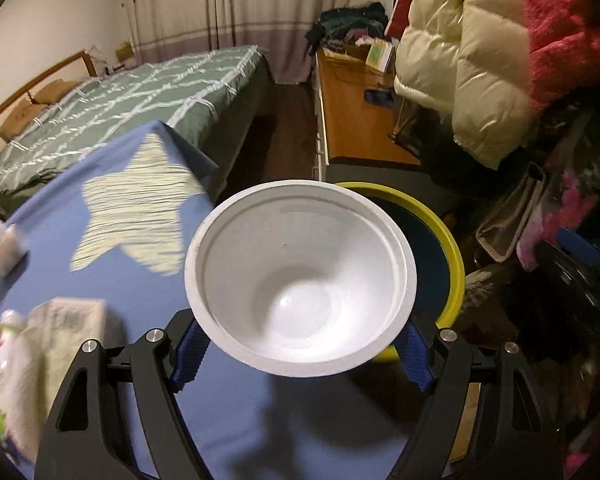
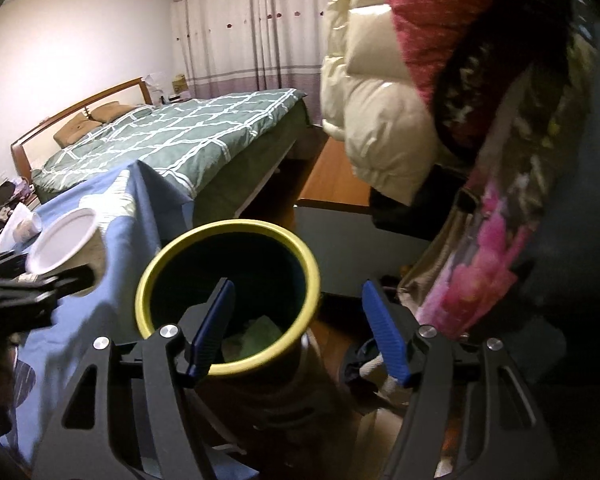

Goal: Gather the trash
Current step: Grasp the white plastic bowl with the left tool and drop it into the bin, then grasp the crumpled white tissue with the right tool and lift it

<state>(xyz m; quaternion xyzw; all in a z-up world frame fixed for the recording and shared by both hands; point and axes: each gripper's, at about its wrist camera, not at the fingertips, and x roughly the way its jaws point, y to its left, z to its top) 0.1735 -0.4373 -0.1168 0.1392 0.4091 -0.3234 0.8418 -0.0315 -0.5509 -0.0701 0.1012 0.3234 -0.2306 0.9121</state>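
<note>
White disposable bowl [image 1: 300, 280], empty, was clamped between the blue pads of the left hand-held gripper [image 1: 300, 356] above the blue-clothed worktop [image 1: 112, 288], overlapping the near rim of the yellow-rimmed bin [image 1: 448, 240]. The bin held crumpled greenish paper [image 2: 256, 338]. The right hand-held gripper [image 2: 298, 320] stood released, empty, over the bin.

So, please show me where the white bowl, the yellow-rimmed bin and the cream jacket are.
white bowl [image 1: 300, 280]: left wrist view, on its inner wall.
yellow-rimmed bin [image 2: 306, 258]: right wrist view, on the far right part of its rim.
cream jacket [image 1: 460, 68]: left wrist view, on a padded panel.
</note>
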